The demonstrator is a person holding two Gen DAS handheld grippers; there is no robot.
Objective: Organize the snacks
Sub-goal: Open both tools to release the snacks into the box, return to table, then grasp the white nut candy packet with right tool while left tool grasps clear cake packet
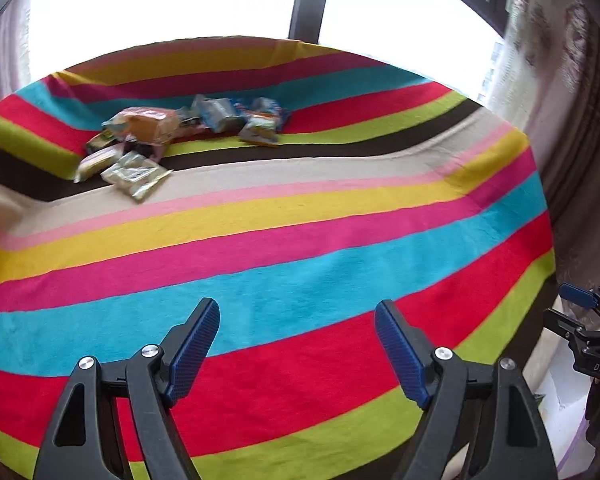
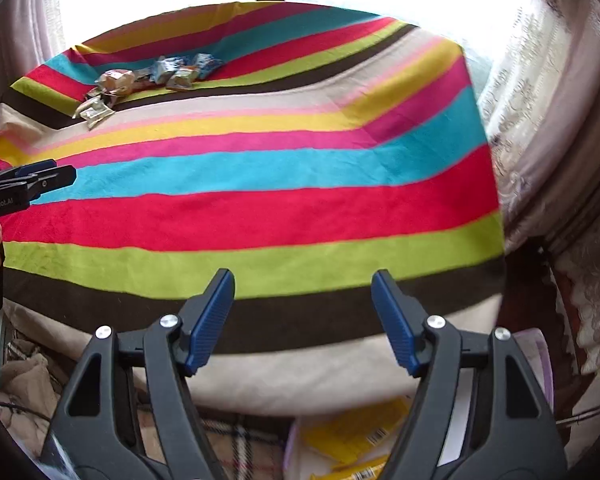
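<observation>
Several snack packets (image 1: 180,128) lie heaped at the far side of the striped blanket (image 1: 300,240), unsorted as far as I can tell. Left hand-held gripper (image 1: 296,336) and right hand-held gripper (image 2: 303,304) both gape empty, well apart from them.

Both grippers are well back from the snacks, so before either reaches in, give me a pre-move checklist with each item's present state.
1. Left gripper empty, jaws apart: ok.
2. Right gripper empty, jaws apart: ok.
3. Snack pile in sight on the far side of the striped cloth: ok.
4. Cloth between grippers and pile free of obstacles: ok.
5. Snacks separated enough to grip one alone: not ok, several overlap.
6. Place to sort the snacks into: cannot tell, no container in view.
</observation>
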